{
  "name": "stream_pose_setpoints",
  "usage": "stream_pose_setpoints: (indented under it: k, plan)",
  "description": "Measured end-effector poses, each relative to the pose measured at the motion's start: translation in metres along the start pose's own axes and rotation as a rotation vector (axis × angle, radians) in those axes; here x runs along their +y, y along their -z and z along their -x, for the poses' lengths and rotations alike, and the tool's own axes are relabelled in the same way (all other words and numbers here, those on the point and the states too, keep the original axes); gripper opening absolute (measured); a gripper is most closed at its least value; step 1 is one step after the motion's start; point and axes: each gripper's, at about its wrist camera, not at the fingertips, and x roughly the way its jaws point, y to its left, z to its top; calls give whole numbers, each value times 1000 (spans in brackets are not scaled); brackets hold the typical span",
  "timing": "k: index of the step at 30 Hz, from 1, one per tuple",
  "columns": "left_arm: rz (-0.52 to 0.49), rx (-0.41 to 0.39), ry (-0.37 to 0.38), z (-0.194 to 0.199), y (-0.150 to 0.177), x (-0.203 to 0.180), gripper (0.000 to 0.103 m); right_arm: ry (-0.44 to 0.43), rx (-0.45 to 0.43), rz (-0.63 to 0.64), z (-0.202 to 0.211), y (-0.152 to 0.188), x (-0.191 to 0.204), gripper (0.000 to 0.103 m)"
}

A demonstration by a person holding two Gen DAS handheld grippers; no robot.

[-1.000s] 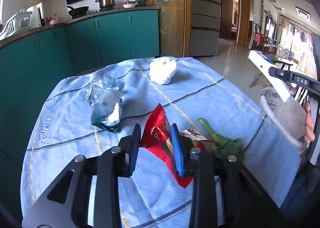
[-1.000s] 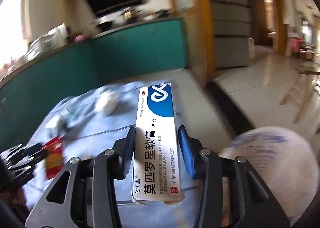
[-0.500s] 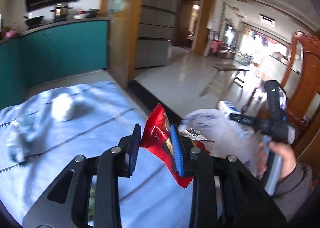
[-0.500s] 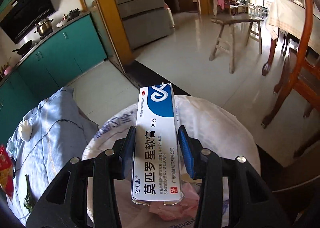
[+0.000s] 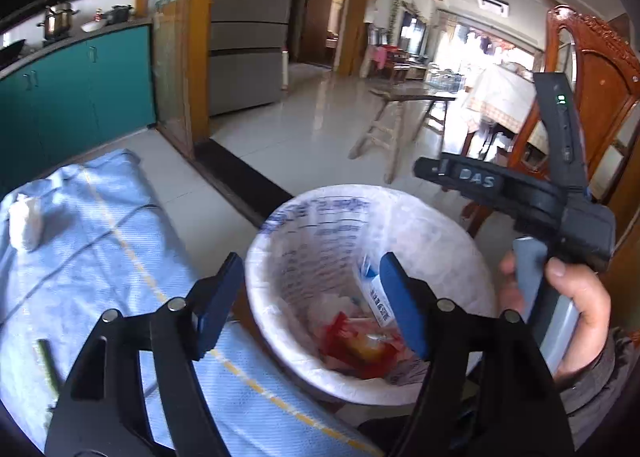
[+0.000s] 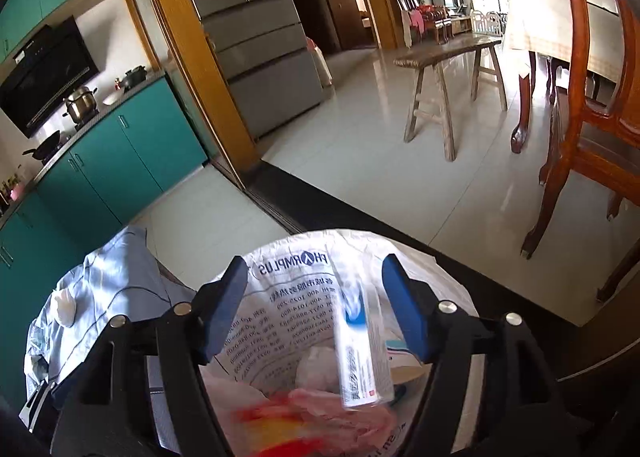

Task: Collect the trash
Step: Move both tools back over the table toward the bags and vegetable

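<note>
Two blue-padded fingers of the left gripper [image 5: 312, 303] stand wide apart and hold nothing in the left wrist view. Below and between them sits one bin [image 5: 460, 225], lined with a white printed bag, just beside the edge of one table covered in a blue cloth [image 5: 120, 257]. Inside the bin lie one red snack wrapper [image 5: 348, 341] at the bottom and one white and blue ointment box [image 5: 372, 289] leaning against the liner, near the gripper's right finger. On the cloth, well apart from the bin, rest one crumpled white tissue [image 5: 26, 221] and one green stalk [image 5: 46, 363]. Right of the bin, one bare hand [image 5: 580, 309] grips the handle of the right gripper [image 5: 516, 197], whose fingers are out of sight here.

From the right wrist view, the right gripper [image 6: 314, 305] also has its two fingers spread wide, holding nothing. The bin [image 6: 280, 297] fills the space below them. The ointment box [image 6: 362, 353] appears blurred between the fingers, touching neither, over the red wrapper [image 6: 276, 423] and pink and white scraps. Left of the bin, the blue cloth [image 6: 116, 277] carries the same white tissue [image 6: 64, 307].
</note>
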Motion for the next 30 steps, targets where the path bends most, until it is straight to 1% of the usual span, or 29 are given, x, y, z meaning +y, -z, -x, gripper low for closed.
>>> stream_pose_setpoints:
  k: [1,4,7,9,10,11,13,15,16,17,18,19,20,22,24,25,27,28,30]
  plan:
    - [-6,-4,-23,2,0,3,75,-6,2,8,0,1,3,71]
    - [-33,-17,-161,18,4,27,76,-30,9,45,-2,4,16,72]
    - [-24,-3,-330,38,14,73,80,-87,41,106,-6,10,38,75]
    - [2,7,-412,52,21,101,82,-127,68,161,-11,16,58,76]
    - [28,11,-466,61,27,122,82,-177,94,199,-13,22,73,77]
    - [49,15,-501,68,30,136,82,-217,115,219,-15,26,82,77]
    - [109,20,-570,85,37,167,83,-330,176,281,-18,41,111,79]
    - [189,-16,-630,106,50,202,86,-409,218,358,-18,55,141,79]
    - [220,-39,-655,116,56,212,87,-450,237,408,-17,65,159,79]
    - [265,-74,-690,126,64,229,88,-475,246,439,-15,71,170,79]
    - [312,-97,-722,134,74,242,88,-516,264,492,-13,83,189,80]
    - [350,-101,-739,137,80,253,88,-542,277,526,-11,95,201,80]
    - [381,-89,-739,139,84,263,88,-579,298,573,-9,108,217,80]
    - [414,-55,-682,141,89,278,88,-639,338,657,-4,134,246,80]
    - [427,-42,-674,144,93,285,89,-667,360,749,2,156,266,80]
    - [429,-42,-678,145,94,291,89,-670,368,788,4,163,273,80]
    - [418,-44,-692,146,97,291,90,-662,410,892,5,185,290,80]
    - [396,-46,-707,148,97,289,91,-649,388,940,9,193,294,83]
    - [352,-46,-733,145,97,280,92,-632,359,1006,15,204,302,83]
